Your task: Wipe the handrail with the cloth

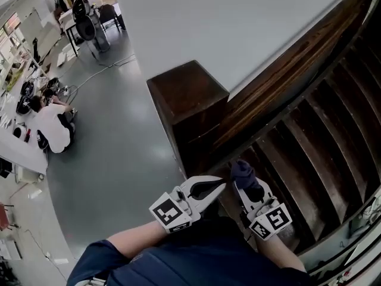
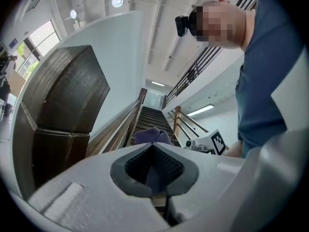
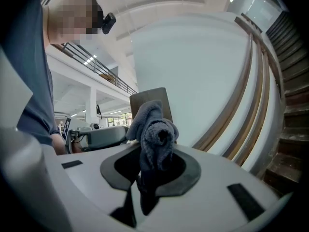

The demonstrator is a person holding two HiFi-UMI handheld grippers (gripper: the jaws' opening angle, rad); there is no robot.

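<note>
- Blue-grey cloth [image 1: 243,173], fuzzy and bunched, clamped in right gripper [image 1: 247,186], near dark wooden handrail [image 1: 286,70].
- Left gripper [image 1: 221,184] closed, holding nothing.
- Only in head view: person [image 1: 52,127] sitting on floor [image 1: 119,154].
- Only in right gripper view: cloth's rolled folds.

right tongs [image 3: 141,180] clamped on a bunched grey-blue cloth [image 3: 155,132] that sticks up out of the jaws. dark wooden newel post [image 3: 150,96] behind it. wooden handrail [image 3: 249,88] slants along the white wall [image 3: 193,76], stairs [image 3: 289,110] at right.
</note>
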